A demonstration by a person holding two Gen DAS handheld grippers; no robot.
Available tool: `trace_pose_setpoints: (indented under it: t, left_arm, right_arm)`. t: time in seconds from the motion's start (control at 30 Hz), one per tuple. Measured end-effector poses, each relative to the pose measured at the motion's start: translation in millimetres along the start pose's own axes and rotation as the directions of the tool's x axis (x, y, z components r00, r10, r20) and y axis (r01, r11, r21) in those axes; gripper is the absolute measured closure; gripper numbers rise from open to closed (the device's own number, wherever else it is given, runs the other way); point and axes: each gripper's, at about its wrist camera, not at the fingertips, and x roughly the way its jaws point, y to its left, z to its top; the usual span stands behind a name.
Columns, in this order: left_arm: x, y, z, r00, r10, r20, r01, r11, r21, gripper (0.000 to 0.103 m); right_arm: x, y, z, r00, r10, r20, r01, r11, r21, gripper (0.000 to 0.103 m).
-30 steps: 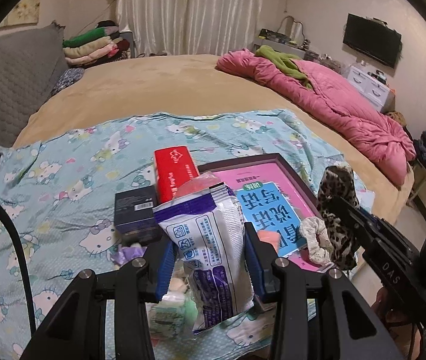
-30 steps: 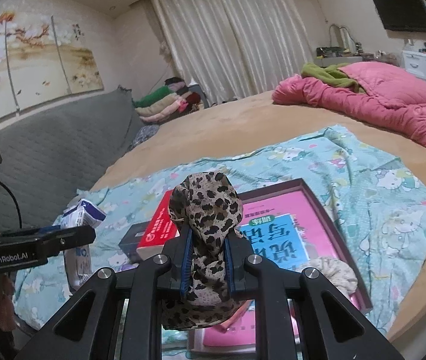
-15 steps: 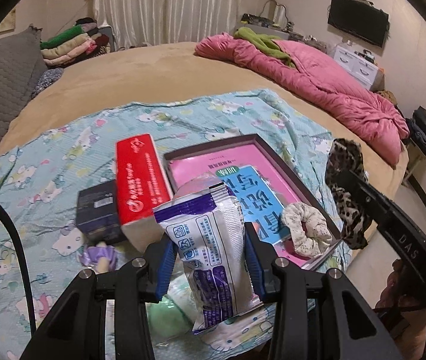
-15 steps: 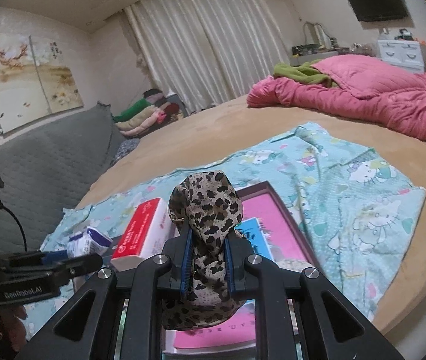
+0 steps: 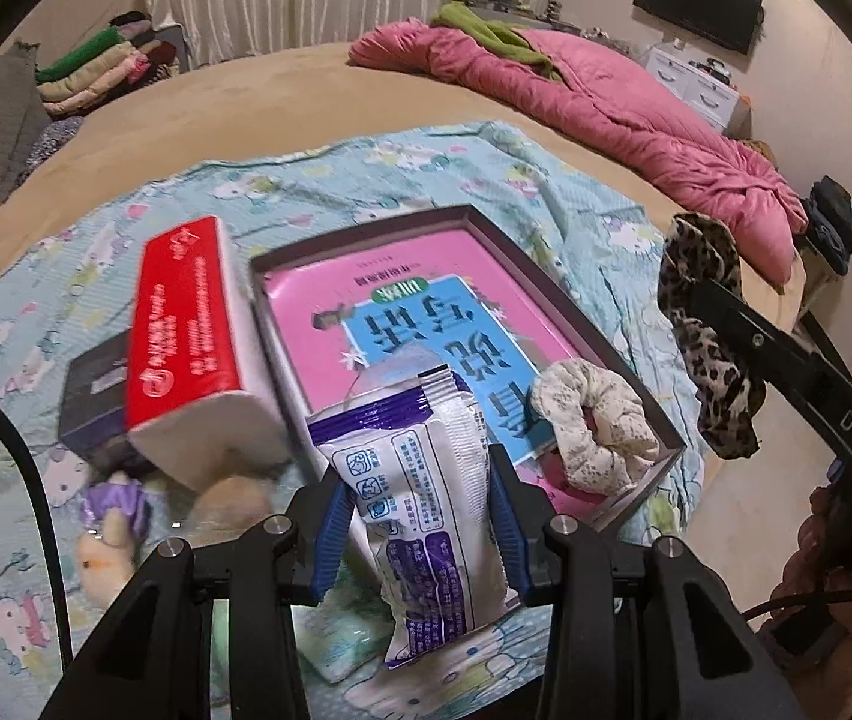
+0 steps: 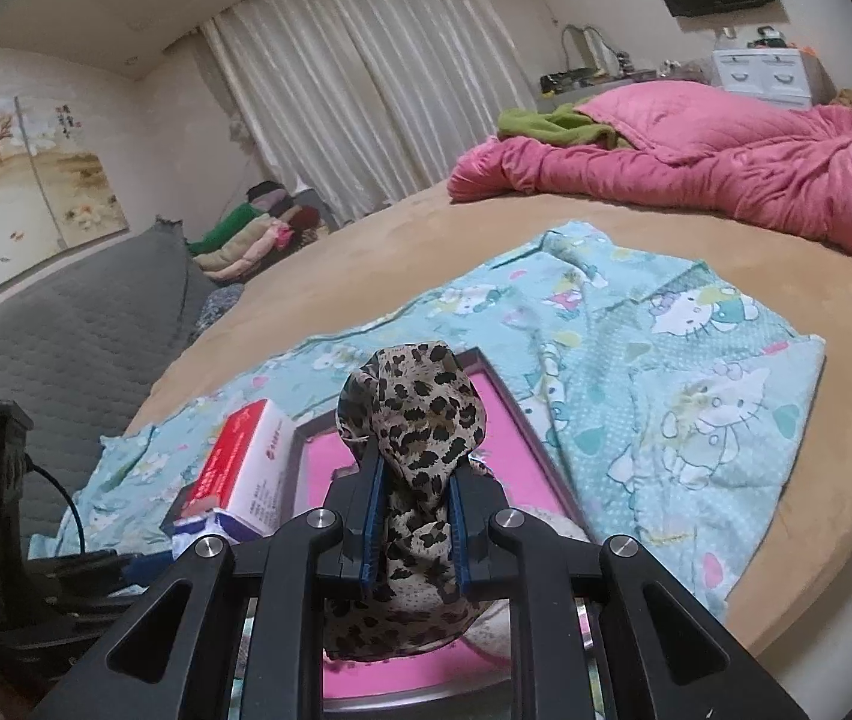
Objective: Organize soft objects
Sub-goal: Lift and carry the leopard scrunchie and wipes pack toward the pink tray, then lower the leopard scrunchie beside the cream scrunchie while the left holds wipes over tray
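Observation:
My left gripper is shut on a white and purple tissue packet, held above the near edge of the bed. My right gripper is shut on a leopard-print cloth; it also shows at the right of the left wrist view. A dark shallow tray holds a pink and blue book and a pale floral scrunchie. The tray shows under the cloth in the right wrist view.
A red and white tissue box, a dark box and a small purple plush toy lie left of the tray on a Hello Kitty sheet. A pink quilt lies at the far right.
Both grippers have moved forward and lower toward the tray, still holding their items. The tray and red box look larger and closer.

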Motion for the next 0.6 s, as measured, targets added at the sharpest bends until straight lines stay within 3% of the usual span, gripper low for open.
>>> trace_pose_setpoints:
  t: [0.6]
  left_arm:
    - [46.4,-24.6,-8.5,0.995,-0.051,-0.082,0.054,0.998,0.036,0.060]
  right_arm:
    - [23.4,-10.4,-11.8,0.995,-0.038,-0.098,0.038,0.999,0.002,0.084]
